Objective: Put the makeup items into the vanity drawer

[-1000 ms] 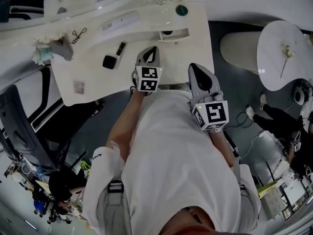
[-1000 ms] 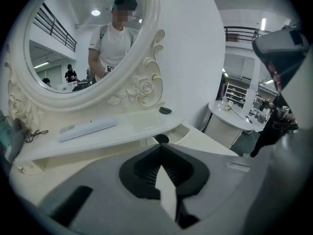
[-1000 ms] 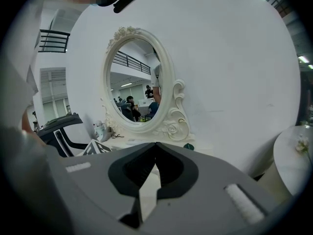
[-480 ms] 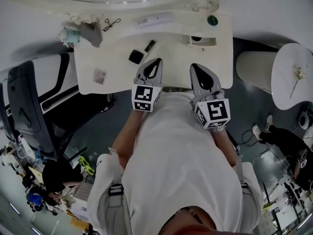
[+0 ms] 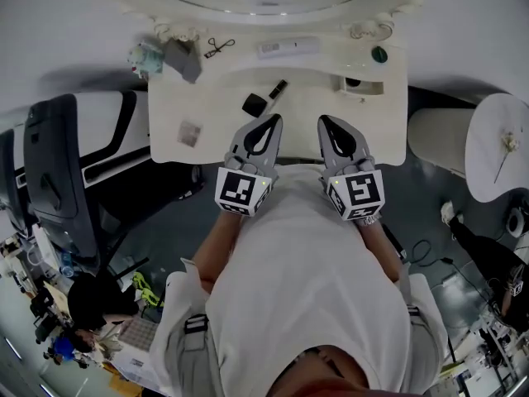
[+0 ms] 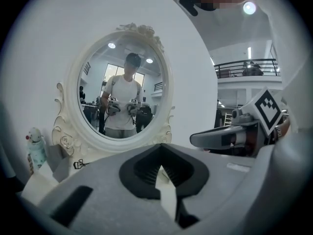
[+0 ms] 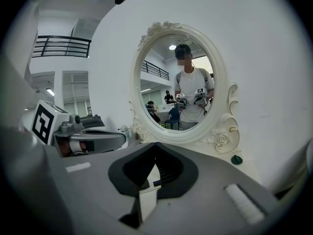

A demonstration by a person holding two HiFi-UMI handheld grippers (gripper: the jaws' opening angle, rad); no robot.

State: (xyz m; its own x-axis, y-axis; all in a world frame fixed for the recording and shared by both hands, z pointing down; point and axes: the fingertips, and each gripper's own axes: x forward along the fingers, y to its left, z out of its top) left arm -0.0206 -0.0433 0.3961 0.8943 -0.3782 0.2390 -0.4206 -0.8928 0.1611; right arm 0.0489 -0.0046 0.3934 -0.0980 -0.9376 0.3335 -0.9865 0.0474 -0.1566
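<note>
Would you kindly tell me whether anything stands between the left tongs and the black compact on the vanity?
Nothing visible does. The left tongs, shut and empty, point toward the black compact, and only bare vanity top shows between them.

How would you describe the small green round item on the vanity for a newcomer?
Start at the white oval mirror on the vanity. Follow its frame to the carved rose at its right foot; the green round item lies just beyond. Its dark green stands out from the white fittings around it.
</note>
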